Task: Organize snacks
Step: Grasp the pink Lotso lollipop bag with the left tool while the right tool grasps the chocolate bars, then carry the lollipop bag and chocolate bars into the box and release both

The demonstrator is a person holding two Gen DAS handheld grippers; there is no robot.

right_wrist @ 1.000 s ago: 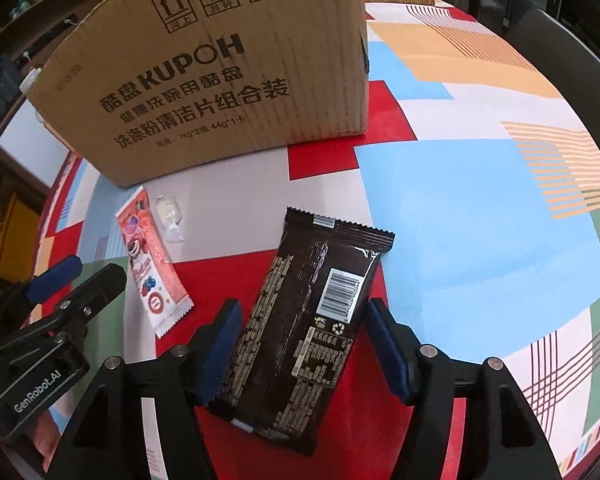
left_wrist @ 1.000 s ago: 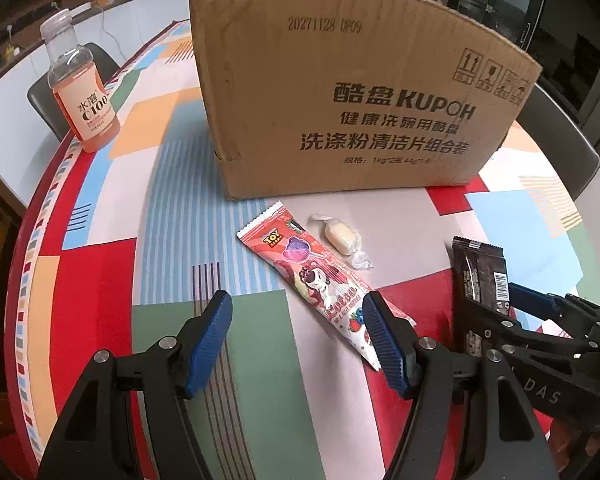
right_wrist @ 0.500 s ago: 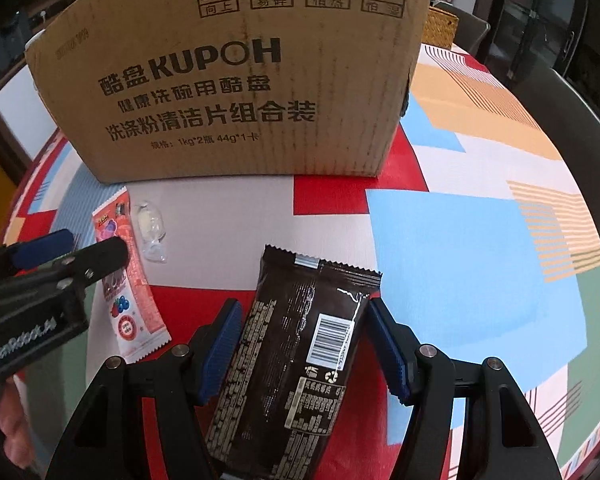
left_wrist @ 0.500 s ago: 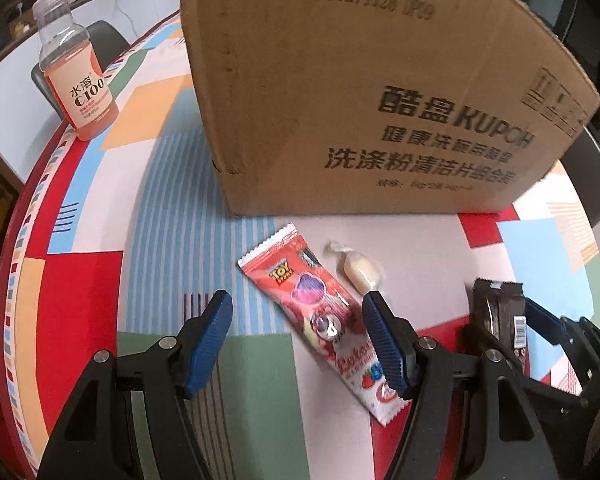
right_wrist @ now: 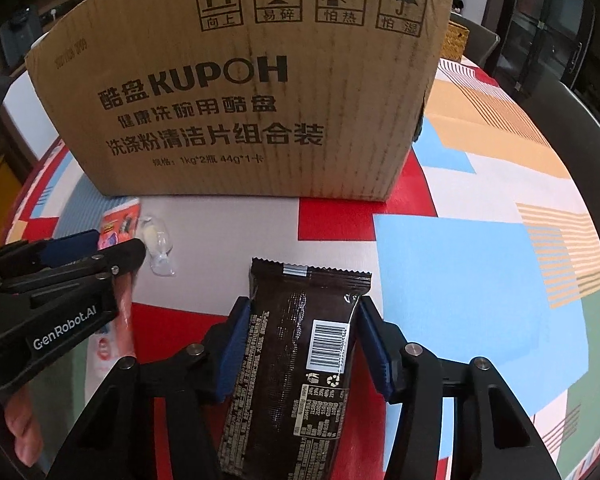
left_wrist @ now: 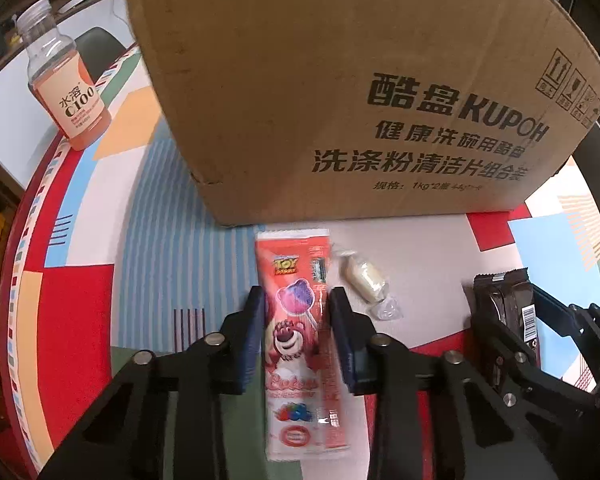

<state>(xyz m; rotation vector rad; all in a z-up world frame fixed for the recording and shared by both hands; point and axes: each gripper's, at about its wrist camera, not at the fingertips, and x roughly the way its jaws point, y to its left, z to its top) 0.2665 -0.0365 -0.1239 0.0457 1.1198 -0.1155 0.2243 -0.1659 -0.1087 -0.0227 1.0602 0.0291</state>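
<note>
Both grippers straddle packets in front of the brown cardboard box (left_wrist: 340, 92); lift pending.
Left gripper (left_wrist: 297, 322) fingers pinch the red lollipop packet (left_wrist: 296, 344); right gripper (right_wrist: 303, 338) fingers touch the dark wrapped bar (right_wrist: 292, 364) edges, grip uncertain; squeeze evenly, lift level.

Both wrist cameras sit low and close over the bench (left_wrist: 400, 248), looking forward along their jaws toward the cardboard box (left_wrist: 340, 92) just ahead. The left view faces its left half, the right view its right half; both catch the wrapped candy (right_wrist: 156, 240) between them.
</note>
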